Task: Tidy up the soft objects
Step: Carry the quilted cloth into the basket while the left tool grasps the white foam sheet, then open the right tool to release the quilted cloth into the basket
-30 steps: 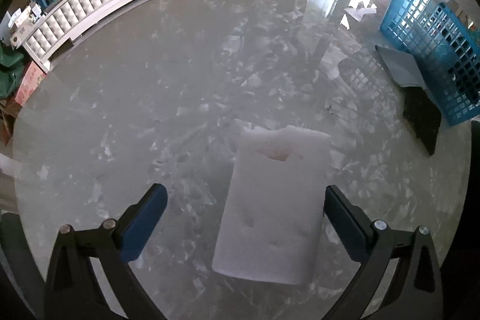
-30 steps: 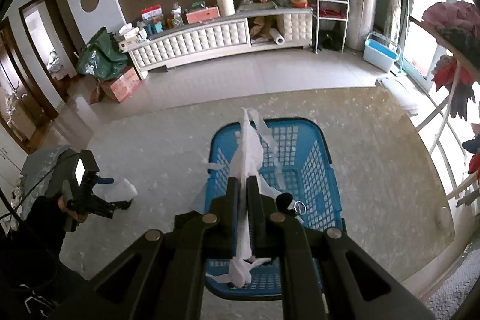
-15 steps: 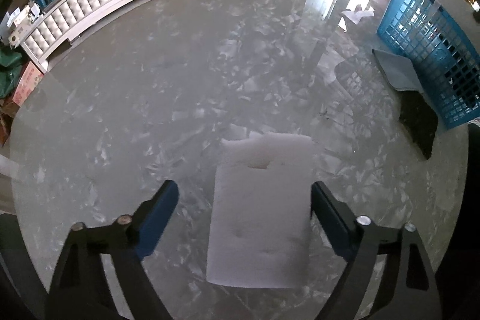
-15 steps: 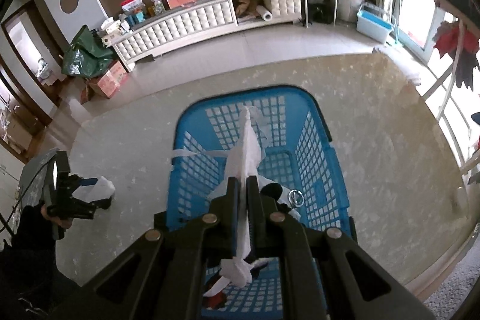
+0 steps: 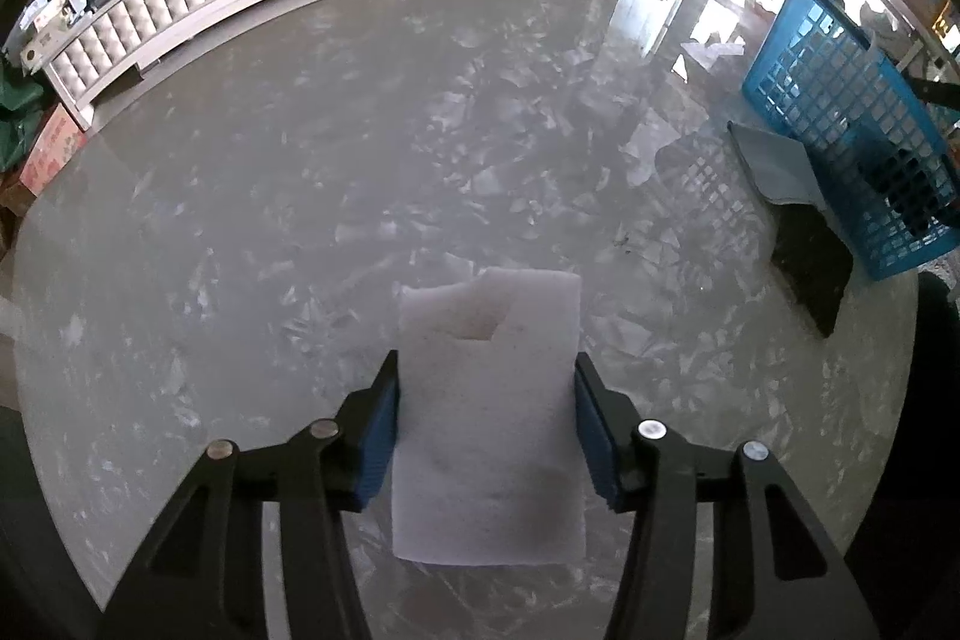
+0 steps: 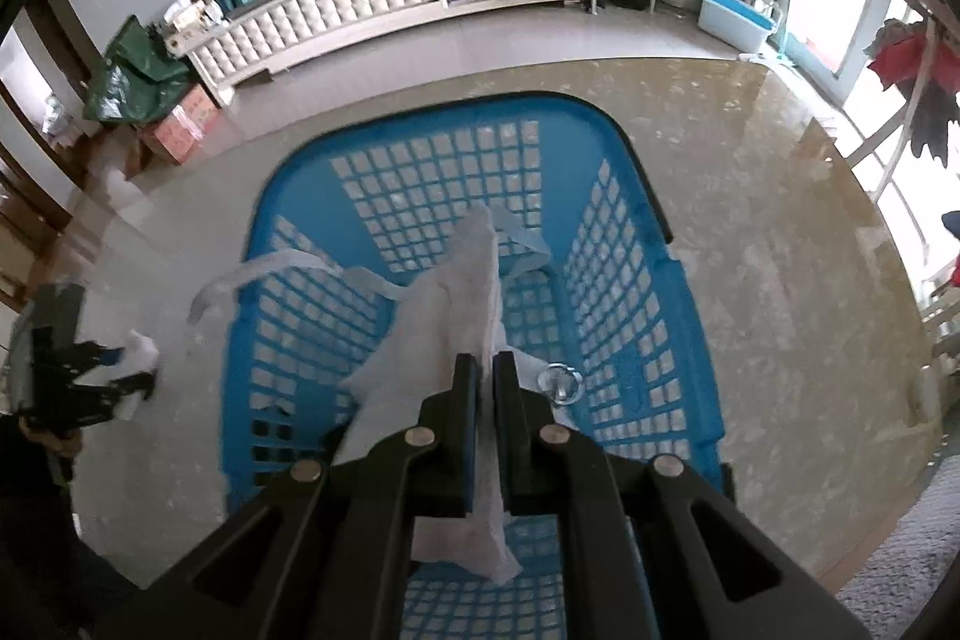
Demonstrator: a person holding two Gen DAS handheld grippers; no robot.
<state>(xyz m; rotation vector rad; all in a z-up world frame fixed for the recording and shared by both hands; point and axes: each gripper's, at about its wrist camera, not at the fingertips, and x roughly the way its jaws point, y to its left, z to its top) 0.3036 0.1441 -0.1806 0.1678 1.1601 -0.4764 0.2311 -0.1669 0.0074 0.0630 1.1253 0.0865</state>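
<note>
marble table (image 5: pixel 300 196) lies bare across the left and centre; blue basket (image 5: pixel 852 148) and two dark pads (image 5: pixel 810 256) crowd the right edge.

White foam pad (image 5: pixel 487 424): rectangular, flat on glossy marbled table, near edge, notch torn in far end.
White cloth with thin straps (image 6: pixel 456 304): limp, crumpled, hanging over blue lattice basket (image 6: pixel 624 280), one strap trailing over left rim.
Basket: at table's far right.
</note>
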